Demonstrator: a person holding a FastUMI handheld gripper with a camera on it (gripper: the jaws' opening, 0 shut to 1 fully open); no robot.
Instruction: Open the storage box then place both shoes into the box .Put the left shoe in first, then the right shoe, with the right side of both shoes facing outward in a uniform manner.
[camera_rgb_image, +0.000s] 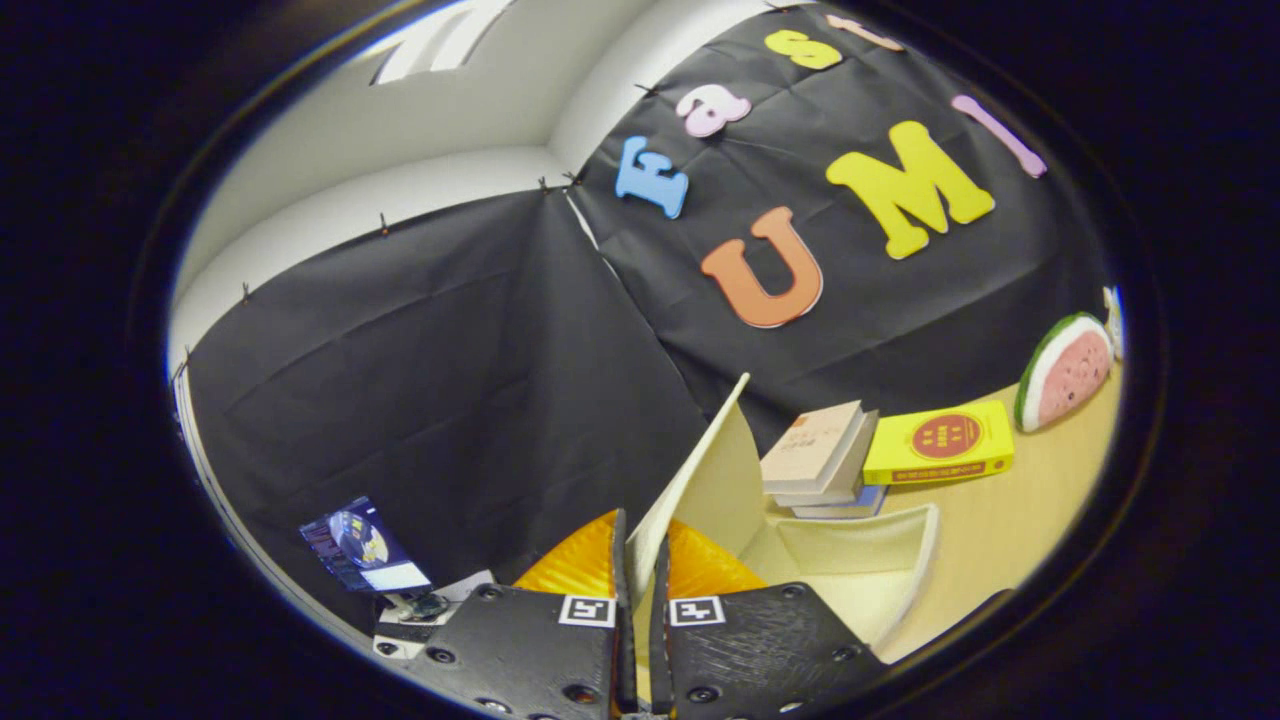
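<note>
The claw has its 2 fingers drawn close together, pinching the thin edge of the storage box's lid between them. The lid is a pale cream panel, raised and tilted, rising from between the fingers to a pointed corner that stands against the black booth wall. Its edge reads as a thin light line, and its inner face is smooth and unmarked.

The storage box lies just ahead of the fingers and to their right, resting on the light wooden counter. It is the same cream colour as the lid, with a low wall whose rounded rim curves around an open interior. What can be seen of the inside is plain and pale; the part nearest the fingers is hidden behind them.

Beyond the box on the counter sits a stack of books, the top 1 with a beige cover. Just beside the stack lies a yellow book with a red round mark on its cover. Farther along, near the wall, a watermelon-slice toy stands upright with a green rind and pink flesh.

Left of the fingers, low down and well apart from the box, a small screen glows.
</note>
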